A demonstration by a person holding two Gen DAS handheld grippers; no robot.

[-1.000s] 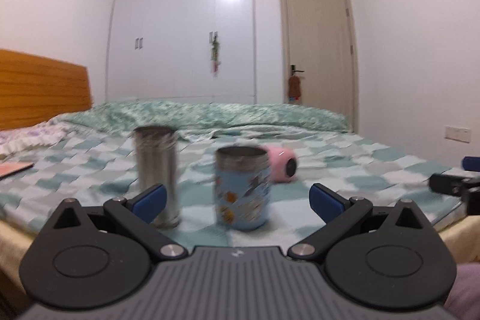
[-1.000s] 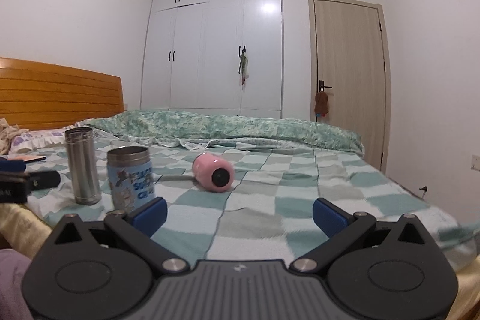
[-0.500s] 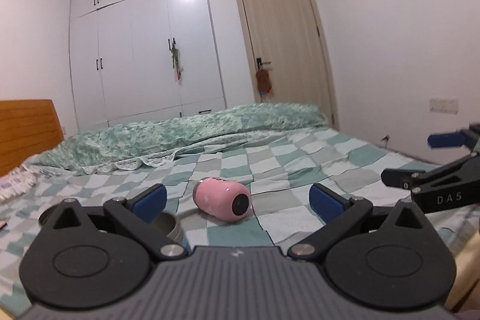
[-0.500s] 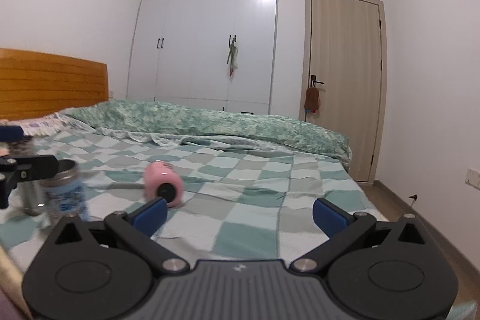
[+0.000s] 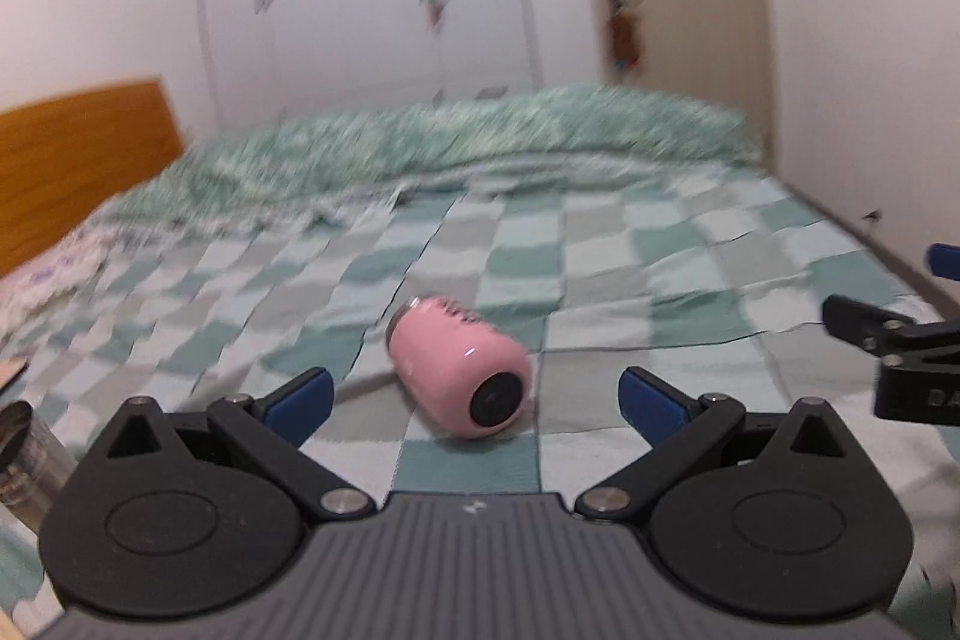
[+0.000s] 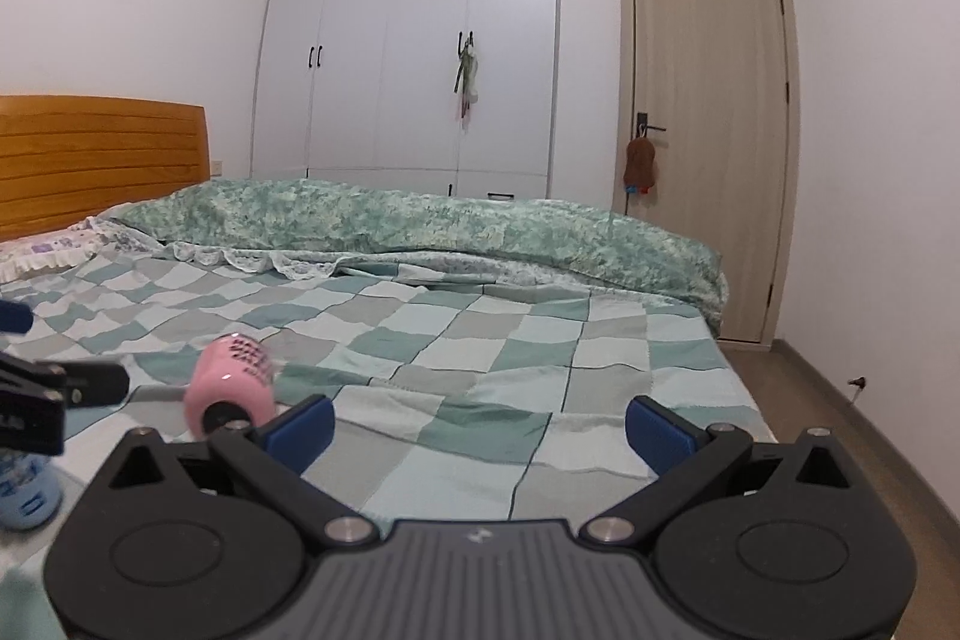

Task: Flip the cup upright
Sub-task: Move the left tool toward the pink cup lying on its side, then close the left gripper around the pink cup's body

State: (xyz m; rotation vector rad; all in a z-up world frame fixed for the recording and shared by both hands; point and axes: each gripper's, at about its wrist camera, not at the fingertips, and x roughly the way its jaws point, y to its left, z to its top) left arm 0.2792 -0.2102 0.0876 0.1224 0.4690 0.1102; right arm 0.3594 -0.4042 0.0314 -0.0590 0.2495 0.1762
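A small pink cylindrical cup (image 5: 461, 371) lies on its side on the green-and-grey checked bedspread (image 5: 630, 280) at the centre of the left wrist view, its dark round end turned toward the lens and lower right. The left gripper (image 5: 474, 397) fills the bottom of that frame with its blue-padded fingers (image 5: 300, 397) spread wide — the cup sits on the quilt in the gap between them, just beyond the tips, touching neither pad. Nothing is held. The picture is blurred, so fine detail on the cup's side cannot be read.

At the right edge of the same frame the black linkage of the right gripper (image 5: 888, 358) pokes in, clear of the cup. A brushed steel tumbler (image 5: 24, 454) shows only its rim and part of its wall at the lower left edge.

In the right wrist view the right gripper (image 6: 480, 427) is likewise opened wide and carries nothing; its fingers frame bare quilt at lower centre. The pink cup (image 6: 231, 388) lies at lower left, partly hidden behind the left blue pad (image 6: 300, 427) — contact cannot be judged from here. A light blue printed mug (image 6: 24, 490) stands at the far lower left edge, below the intruding left gripper (image 6: 42, 388).
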